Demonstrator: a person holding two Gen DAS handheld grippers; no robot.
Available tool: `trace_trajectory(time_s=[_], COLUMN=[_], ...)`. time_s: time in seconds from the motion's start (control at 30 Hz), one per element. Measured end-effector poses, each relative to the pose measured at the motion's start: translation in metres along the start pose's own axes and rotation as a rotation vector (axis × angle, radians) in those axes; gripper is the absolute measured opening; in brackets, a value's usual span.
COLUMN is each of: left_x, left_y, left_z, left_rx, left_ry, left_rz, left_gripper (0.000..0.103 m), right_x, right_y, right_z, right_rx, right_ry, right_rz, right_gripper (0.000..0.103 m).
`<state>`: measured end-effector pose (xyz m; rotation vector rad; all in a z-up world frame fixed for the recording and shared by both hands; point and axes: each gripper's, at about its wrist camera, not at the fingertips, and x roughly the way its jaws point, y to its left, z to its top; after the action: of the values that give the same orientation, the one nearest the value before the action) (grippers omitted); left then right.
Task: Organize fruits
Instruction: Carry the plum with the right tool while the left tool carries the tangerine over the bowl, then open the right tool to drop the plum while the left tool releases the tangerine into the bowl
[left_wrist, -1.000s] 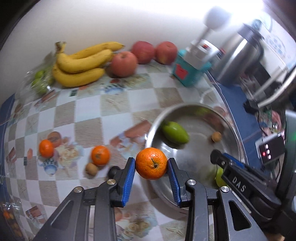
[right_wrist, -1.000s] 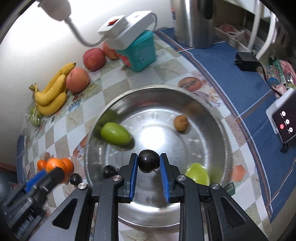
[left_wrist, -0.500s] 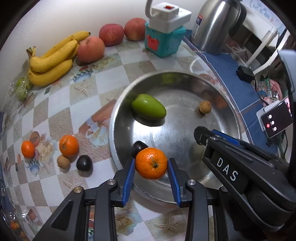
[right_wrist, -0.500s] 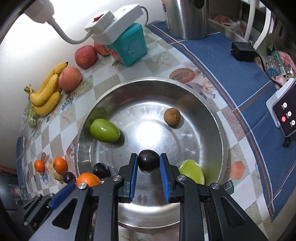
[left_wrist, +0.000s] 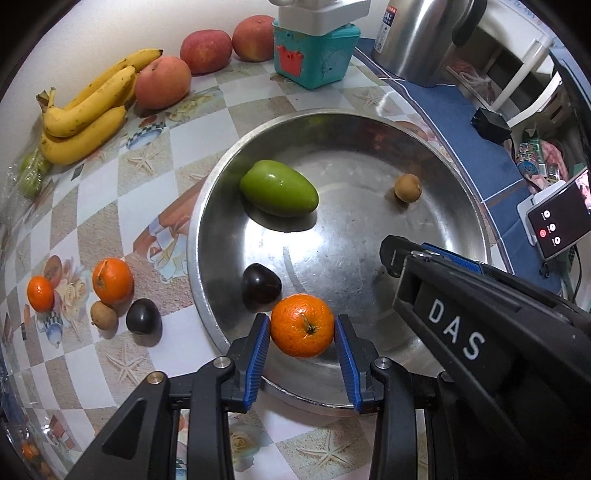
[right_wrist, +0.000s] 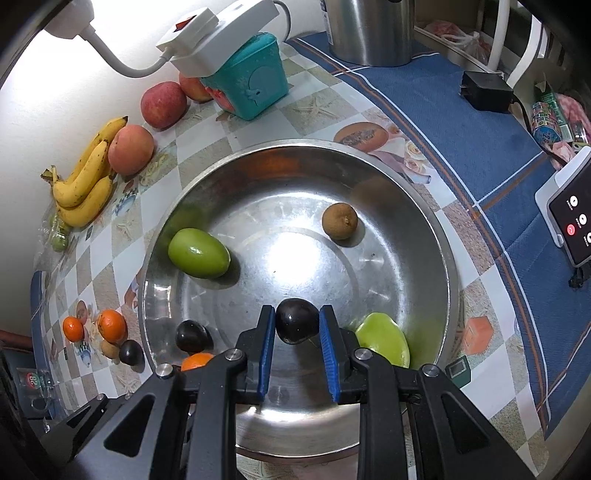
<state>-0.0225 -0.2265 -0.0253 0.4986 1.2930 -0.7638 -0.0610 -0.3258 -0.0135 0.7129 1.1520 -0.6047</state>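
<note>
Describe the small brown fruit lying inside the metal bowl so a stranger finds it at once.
Start at the big steel bowl. On its far side lies a small round brown fruit, alone. It is dull tan, unlike the glossy green fruits and the dark plums.

You see a shiny silver bowl (left_wrist: 199, 229) in the middle, with a bright green fruit (left_wrist: 279, 192), a brown one (left_wrist: 407, 188) and a dark purple one (left_wrist: 260, 286) inside; at upper left sit yellow bananas (left_wrist: 88, 114) with dark specks and red apples (left_wrist: 205, 46), on a cloth (left_wrist: 92, 192) of white and tan squares
</note>
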Motion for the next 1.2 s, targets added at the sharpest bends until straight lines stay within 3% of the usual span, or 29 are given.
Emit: trace_trajectory(time_s=[0.2,0.3,0.4,0.5,0.73,0.8,0.9,1.2], left_x=[0.001,0.001,0.001,-0.003,-0.019,-0.026,-0.033,-0.054], left_y=[0.001,0.0,-0.001,0.0,0.009,0.017,0.033,0.095], left_z=[0.0,0.001,0.002,0.004,0.009,0.01,0.011,0.013], left_rx=[-0.001,0.001,-0.001,-0.005,-0.026,-0.052,-0.105,-0.319], left_ry=[0.003,-0.001,0.0,-0.012,-0.043,-0.056,-0.071,-0.135], left_rz=[-0.005,-0.003,-0.001,-0.007,-0.009,-0.004,0.008,0.078], left_gripper=[0.039,0.041,0.043,0.054,0.054,0.058,0.061,0.074], right_x=[0.0,0.0,-0.002,-0.006,-0.019,-0.023,-0.026,-0.02], right_y=[0.001,-0.001,-0.002,-0.003,-0.008,-0.009,-0.01,-0.004], right_z=[0.0,0.001,0.001,0.002,0.004,0.005,0.005,0.003], right_rx=[-0.002,0.009,0.017,0.02,0.035,0.038,0.037,0.011], right_ry=[0.002,0.002,-0.005,-0.014,-0.048,-0.06,-0.062,-0.047], right_rz=[-0.008,-0.018,-0.018,-0.023,-0.026,-0.033,-0.038,-0.05], right_gripper=[0.027,0.04,0.041,0.044,0.052,0.061,0.065,0.07])
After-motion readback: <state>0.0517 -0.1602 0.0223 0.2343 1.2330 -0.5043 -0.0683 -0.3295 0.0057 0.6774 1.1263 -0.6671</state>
